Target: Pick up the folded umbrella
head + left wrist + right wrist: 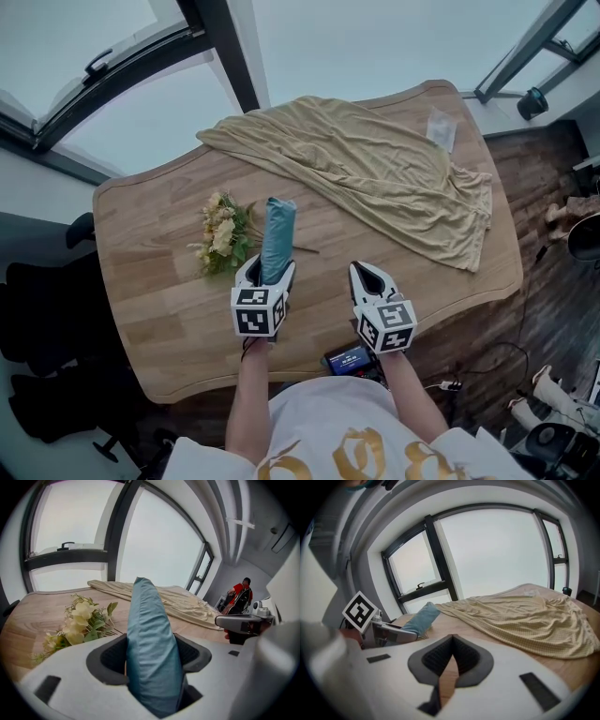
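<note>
The folded umbrella (pixel 277 239) is a teal fabric roll. My left gripper (pixel 267 269) is shut on its near end, and both pads (pixel 110 660) press against the fabric. The umbrella (pixel 150 634) sticks out past the jaws, and its far end points toward the beige cloth. In the right gripper view the umbrella (pixel 419 618) angles up above the wooden table (pixel 169 309). My right gripper (pixel 367 272) hovers just right of the left one, shut with nothing between its jaws (pixel 452 641).
A bunch of pale yellow flowers (pixel 223 234) lies just left of the umbrella. A large beige cloth (pixel 375 169) covers the table's far right, with a small clear packet (pixel 441 128) on it. A dark device (pixel 349 359) sits below the near table edge. A person in red (pixel 240 597) sits far off.
</note>
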Action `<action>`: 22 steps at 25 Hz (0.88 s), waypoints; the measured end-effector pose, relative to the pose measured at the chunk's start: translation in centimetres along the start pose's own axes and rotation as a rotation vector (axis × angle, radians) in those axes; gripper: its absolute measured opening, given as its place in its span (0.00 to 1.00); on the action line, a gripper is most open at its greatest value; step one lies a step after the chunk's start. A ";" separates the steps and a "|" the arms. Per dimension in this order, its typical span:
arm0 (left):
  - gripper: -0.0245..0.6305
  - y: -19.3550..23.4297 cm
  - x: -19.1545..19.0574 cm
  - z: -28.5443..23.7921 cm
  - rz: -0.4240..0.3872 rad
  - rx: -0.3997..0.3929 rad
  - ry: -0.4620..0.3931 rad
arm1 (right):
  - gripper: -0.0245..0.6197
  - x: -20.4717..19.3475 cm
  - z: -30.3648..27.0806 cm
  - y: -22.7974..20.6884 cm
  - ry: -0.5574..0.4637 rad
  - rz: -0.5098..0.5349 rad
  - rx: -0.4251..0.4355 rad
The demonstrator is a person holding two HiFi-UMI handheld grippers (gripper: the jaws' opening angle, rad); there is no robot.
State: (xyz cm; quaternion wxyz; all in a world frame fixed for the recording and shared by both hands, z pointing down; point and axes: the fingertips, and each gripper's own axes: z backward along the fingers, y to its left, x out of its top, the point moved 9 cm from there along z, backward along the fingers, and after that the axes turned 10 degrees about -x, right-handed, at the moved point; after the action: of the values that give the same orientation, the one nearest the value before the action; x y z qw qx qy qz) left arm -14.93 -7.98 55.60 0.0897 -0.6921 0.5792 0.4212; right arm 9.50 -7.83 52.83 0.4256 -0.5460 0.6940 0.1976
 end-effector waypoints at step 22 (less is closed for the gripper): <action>0.50 -2.2 -0.7 6.8 0.039 -0.006 -0.146 | 0.05 1.8 2.8 2.5 -0.073 0.065 0.052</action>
State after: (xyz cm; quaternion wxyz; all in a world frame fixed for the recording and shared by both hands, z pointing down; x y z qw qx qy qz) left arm -16.26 -2.61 50.95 0.1217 -0.6484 0.5833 0.4739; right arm 8.14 -6.03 49.35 0.4581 -0.5043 0.7003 0.2129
